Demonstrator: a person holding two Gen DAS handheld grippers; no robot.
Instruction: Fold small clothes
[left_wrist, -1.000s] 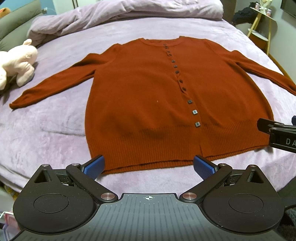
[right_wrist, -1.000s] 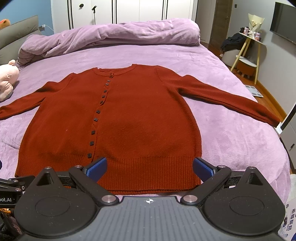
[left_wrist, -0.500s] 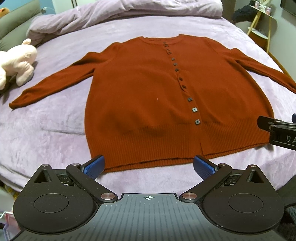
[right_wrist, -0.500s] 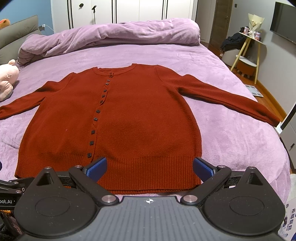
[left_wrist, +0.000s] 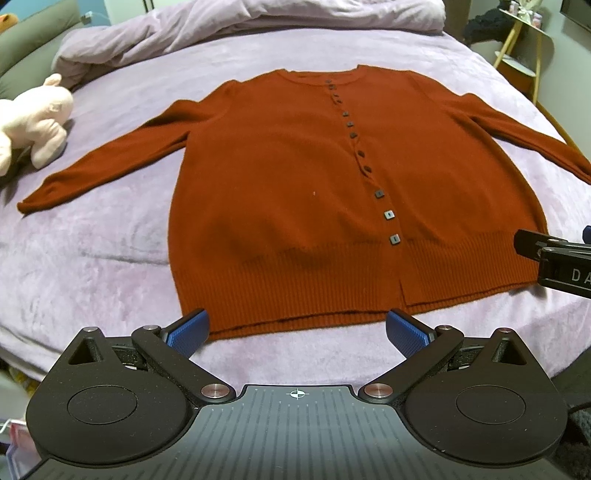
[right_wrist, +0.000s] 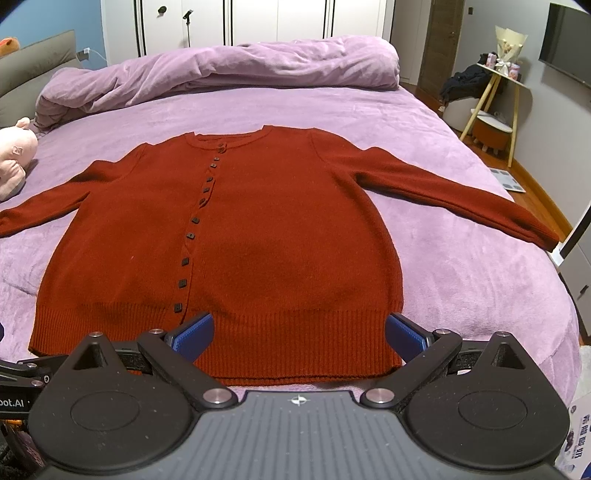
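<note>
A rust-red buttoned cardigan (left_wrist: 295, 177) lies flat, face up, on a purple bed (left_wrist: 92, 266), sleeves spread to both sides and hem toward me; it also shows in the right wrist view (right_wrist: 277, 229). My left gripper (left_wrist: 297, 328) is open and empty, hovering just short of the hem's left half. My right gripper (right_wrist: 299, 332) is open and empty, over the ribbed hem's right half. The right gripper's body shows at the right edge of the left wrist view (left_wrist: 554, 262).
A pink plush toy (left_wrist: 29, 118) lies at the bed's left side. A bunched purple duvet (right_wrist: 221, 70) lies along the far end. A small side table (right_wrist: 495, 99) and stool stand at the right beyond the bed edge. White wardrobes stand behind.
Both grippers have crept slightly, so the cardigan sits a little higher in the left wrist view. Both stay open and the cardigan has not moved.
</note>
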